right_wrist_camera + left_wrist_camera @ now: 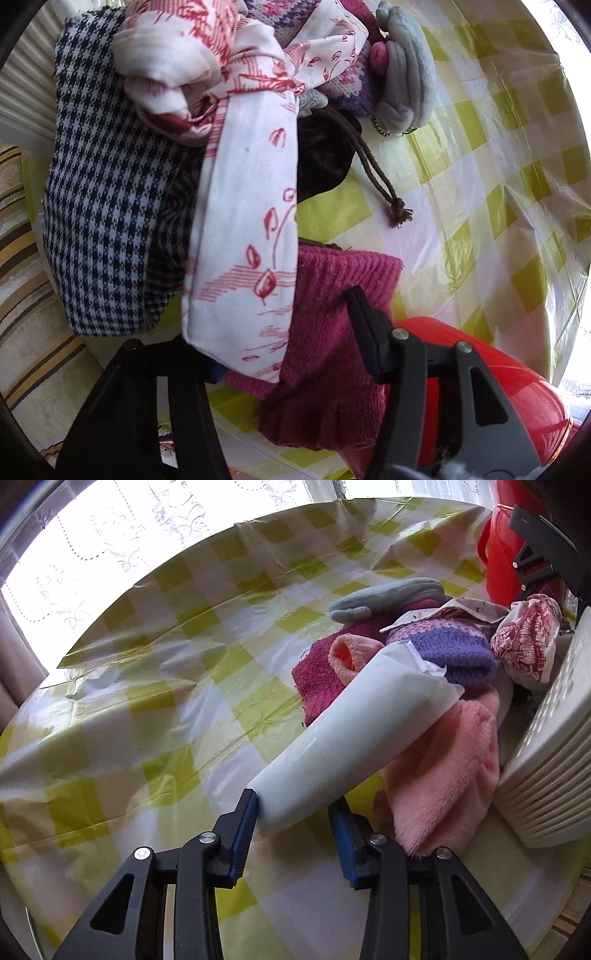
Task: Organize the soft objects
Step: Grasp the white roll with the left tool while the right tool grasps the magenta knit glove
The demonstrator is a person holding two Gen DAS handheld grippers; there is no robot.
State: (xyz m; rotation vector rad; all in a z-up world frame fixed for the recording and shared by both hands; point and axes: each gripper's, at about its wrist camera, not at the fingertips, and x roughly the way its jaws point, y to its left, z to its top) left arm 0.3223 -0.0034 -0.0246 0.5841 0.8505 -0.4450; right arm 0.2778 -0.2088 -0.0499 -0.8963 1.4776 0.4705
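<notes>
My left gripper is shut on the near end of a white rolled sheet, its blue pads pressing both sides. The roll slants up over a pile of soft things: pink fleece, a magenta knit, a purple knitted hat, a grey-blue glove. My right gripper points down into the pile, shut on a magenta knit piece. A white cloth strip with red print drapes over its left finger and hides it. Only the right finger shows.
The table carries a yellow-green checked plastic cover. A white ribbed basket stands at the right and a red tub behind the pile. Houndstooth fabric, a black pouch with brown drawstring and a grey glove lie in the pile.
</notes>
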